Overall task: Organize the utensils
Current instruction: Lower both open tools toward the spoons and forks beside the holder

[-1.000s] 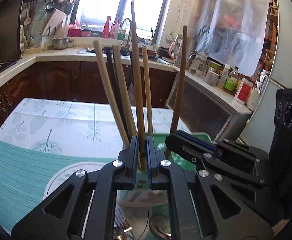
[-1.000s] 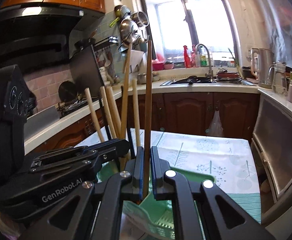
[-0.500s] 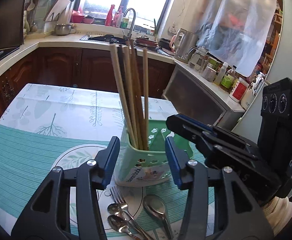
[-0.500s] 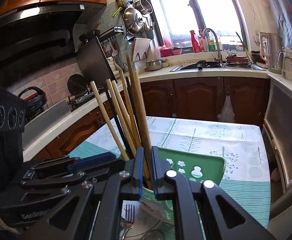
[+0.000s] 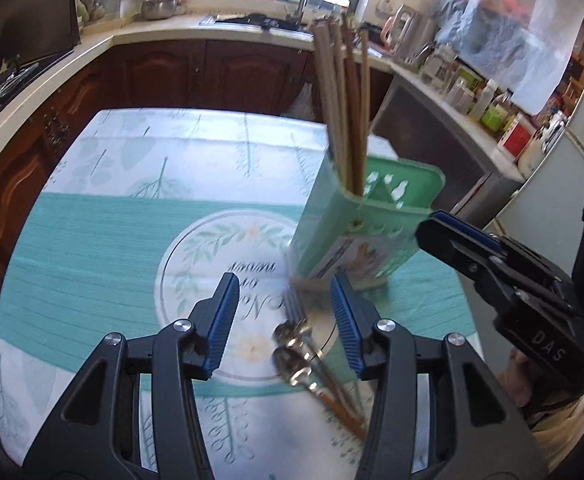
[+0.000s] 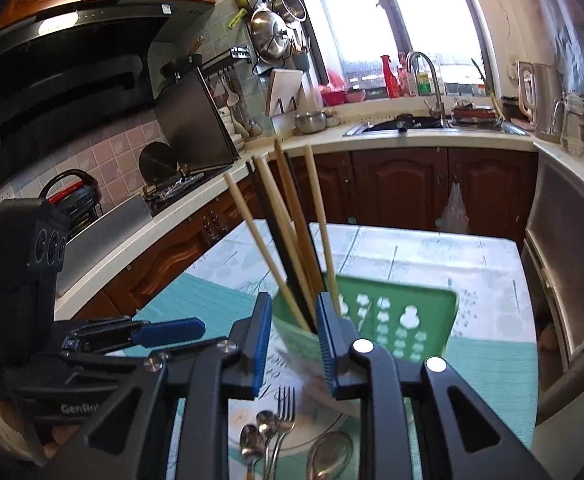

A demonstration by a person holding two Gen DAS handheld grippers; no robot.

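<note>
Green plastic holder (image 5: pixel 334 228) stood on the table (image 5: pixel 92 240), chopsticks (image 5: pixel 342 108) upright inside. Your left gripper (image 5: pixel 284 320) hung released, empty; your right gripper (image 6: pixel 292 340) was opening, gripping nothing, above the spoons (image 6: pixel 258 436).

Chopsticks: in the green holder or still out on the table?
In. The chopsticks stand bunched inside the green holder, tips down, none held by tongs.

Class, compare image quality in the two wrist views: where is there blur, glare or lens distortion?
Left wrist view: motion blur smears the green holder, chopsticks and spoons. Right wrist view: sharper, though the window is blown out white. Both: fisheye bends the counter edges.
</note>
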